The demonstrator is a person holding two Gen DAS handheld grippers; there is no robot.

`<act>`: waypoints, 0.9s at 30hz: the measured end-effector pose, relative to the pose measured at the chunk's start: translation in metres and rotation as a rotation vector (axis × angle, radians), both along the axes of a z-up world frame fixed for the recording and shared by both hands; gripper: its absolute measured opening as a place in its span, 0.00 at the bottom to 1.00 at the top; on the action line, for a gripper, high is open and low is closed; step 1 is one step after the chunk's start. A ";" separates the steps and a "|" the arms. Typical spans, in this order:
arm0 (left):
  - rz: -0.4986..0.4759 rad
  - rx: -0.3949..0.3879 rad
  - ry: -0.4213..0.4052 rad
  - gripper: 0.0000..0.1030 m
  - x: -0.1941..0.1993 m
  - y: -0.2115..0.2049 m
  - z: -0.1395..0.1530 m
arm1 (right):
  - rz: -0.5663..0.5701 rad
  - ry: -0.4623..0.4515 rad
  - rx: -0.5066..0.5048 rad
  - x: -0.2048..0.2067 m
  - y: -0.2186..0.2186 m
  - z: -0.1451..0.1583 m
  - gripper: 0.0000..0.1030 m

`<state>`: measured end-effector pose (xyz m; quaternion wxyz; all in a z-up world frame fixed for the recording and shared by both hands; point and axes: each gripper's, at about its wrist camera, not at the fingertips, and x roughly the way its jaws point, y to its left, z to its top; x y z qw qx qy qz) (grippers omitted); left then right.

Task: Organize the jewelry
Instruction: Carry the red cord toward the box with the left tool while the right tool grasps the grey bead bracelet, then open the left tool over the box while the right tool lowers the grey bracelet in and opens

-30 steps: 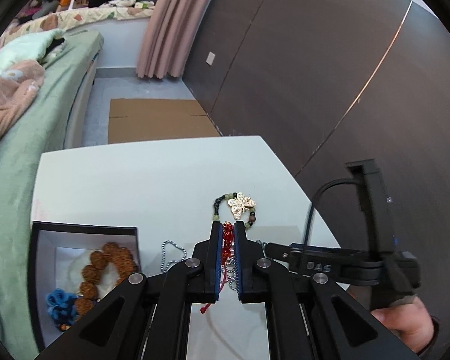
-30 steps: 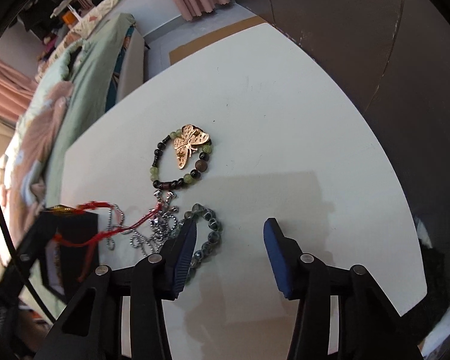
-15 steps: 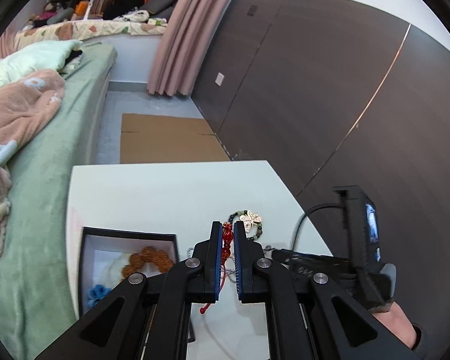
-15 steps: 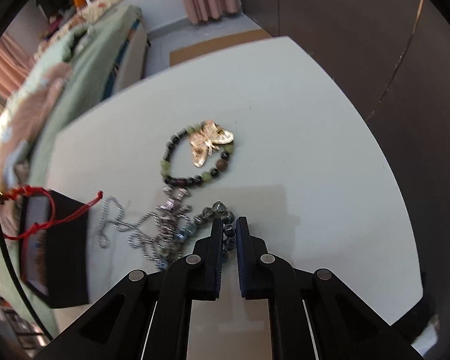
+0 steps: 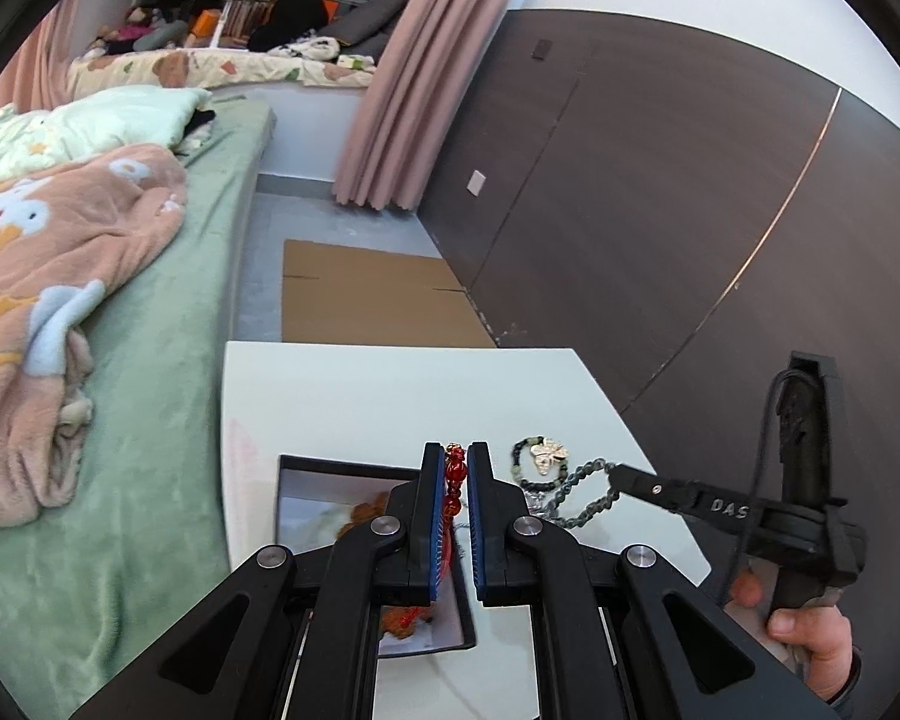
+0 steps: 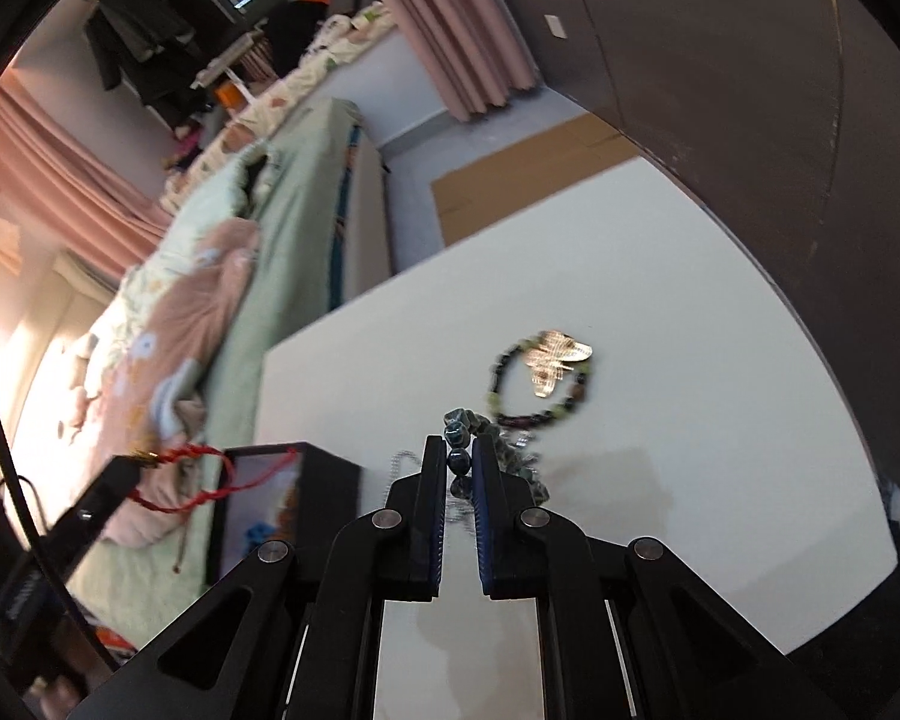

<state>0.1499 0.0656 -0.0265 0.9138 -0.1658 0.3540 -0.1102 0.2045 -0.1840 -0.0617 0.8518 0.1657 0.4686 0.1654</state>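
Pinching a red beaded cord (image 5: 453,483), left fingers (image 5: 432,498); right fingers (image 6: 433,492) clamp a dark-bead bracelet (image 6: 459,450).

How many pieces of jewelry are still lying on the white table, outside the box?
2: the butterfly bracelet lies flat on the table, and a silver chain lies partly hidden behind the right gripper. The grippers may hide more.
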 end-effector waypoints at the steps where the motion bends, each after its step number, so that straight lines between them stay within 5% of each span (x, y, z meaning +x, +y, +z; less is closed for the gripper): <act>1: 0.011 0.004 0.004 0.07 -0.001 0.003 0.000 | 0.008 -0.008 0.010 0.000 0.004 0.002 0.09; 4: 0.048 0.025 0.028 0.09 0.001 0.009 -0.002 | 0.038 -0.029 0.044 -0.001 0.018 0.006 0.09; 6: 0.059 0.019 0.050 0.19 0.003 0.014 -0.003 | 0.059 -0.042 0.065 -0.002 0.025 0.009 0.09; 8: 0.079 0.002 0.049 0.58 0.001 0.020 -0.004 | 0.085 -0.064 0.087 -0.004 0.033 0.013 0.09; 11: 0.110 -0.019 0.004 0.80 -0.006 0.028 0.001 | 0.113 -0.090 0.118 -0.008 0.041 0.018 0.09; 25: 0.155 -0.040 -0.002 0.80 -0.009 0.048 0.003 | 0.290 -0.122 0.275 -0.015 0.102 0.024 0.10; 27: 0.162 -0.039 0.001 0.80 -0.008 0.050 0.002 | 0.288 -0.072 0.234 -0.011 0.110 0.016 0.19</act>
